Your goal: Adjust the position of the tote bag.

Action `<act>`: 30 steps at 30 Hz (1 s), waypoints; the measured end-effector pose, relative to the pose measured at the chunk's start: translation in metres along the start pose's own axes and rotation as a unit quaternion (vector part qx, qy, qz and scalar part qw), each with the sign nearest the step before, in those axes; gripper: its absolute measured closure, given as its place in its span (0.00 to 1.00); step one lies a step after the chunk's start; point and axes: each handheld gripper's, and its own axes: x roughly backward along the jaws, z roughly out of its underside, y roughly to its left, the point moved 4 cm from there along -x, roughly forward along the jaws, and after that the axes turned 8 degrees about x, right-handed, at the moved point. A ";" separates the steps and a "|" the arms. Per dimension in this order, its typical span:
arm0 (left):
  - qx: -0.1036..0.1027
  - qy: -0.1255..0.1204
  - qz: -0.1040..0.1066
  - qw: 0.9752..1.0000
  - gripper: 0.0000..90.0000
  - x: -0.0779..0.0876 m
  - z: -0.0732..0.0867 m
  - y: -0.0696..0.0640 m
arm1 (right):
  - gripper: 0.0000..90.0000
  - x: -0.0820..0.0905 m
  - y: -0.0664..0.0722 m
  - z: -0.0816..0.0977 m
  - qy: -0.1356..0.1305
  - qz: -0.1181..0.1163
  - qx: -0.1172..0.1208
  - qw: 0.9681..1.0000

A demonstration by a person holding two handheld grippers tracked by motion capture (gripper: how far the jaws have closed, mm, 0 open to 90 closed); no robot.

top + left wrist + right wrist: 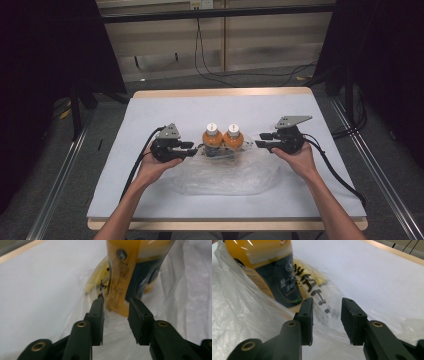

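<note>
Two orange bottles with white caps, left bottle (212, 137) and right bottle (233, 136), stand upright side by side at the mouth of a clear plastic bag (230, 175) on the table. My left gripper (196, 148) is level, just left of the bottles, pointing at them. In the left gripper view it (116, 306) is open, with the yellow-and-dark labelled bottle (130, 272) and bag film (190, 302) right ahead of its tips. My right gripper (259, 140) mirrors it on the other side. It (327, 306) is open too, its pads clear of the bag (239, 315) and bottle (272, 272).
A white sheet (150, 190) covers the wooden table (220, 93). The bag spreads toward the front edge. Metal rails (60, 180) run along both sides, black cables (210, 70) lie on the floor behind, and dark curtains (40, 60) flank the table.
</note>
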 end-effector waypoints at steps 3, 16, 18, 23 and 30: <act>-0.006 0.005 0.016 1.000 0.88 -0.005 -0.002 -0.002 | 0.76 -0.002 0.006 -0.007 -0.001 -0.014 0.009 1.000; -0.020 0.094 0.047 0.994 0.99 -0.041 0.015 -0.010 | 0.99 -0.036 0.019 0.003 0.062 -0.049 0.021 0.997; -0.025 0.103 0.052 0.993 0.99 -0.042 0.017 -0.012 | 0.99 -0.040 0.021 0.004 0.070 -0.054 0.024 0.996; -0.034 0.120 0.048 0.991 0.98 -0.047 0.023 -0.015 | 0.99 -0.050 0.032 0.007 0.109 -0.078 0.046 0.990; -0.043 0.147 0.021 0.988 0.98 -0.043 0.034 -0.005 | 0.99 -0.050 0.034 0.017 0.185 -0.065 0.082 0.977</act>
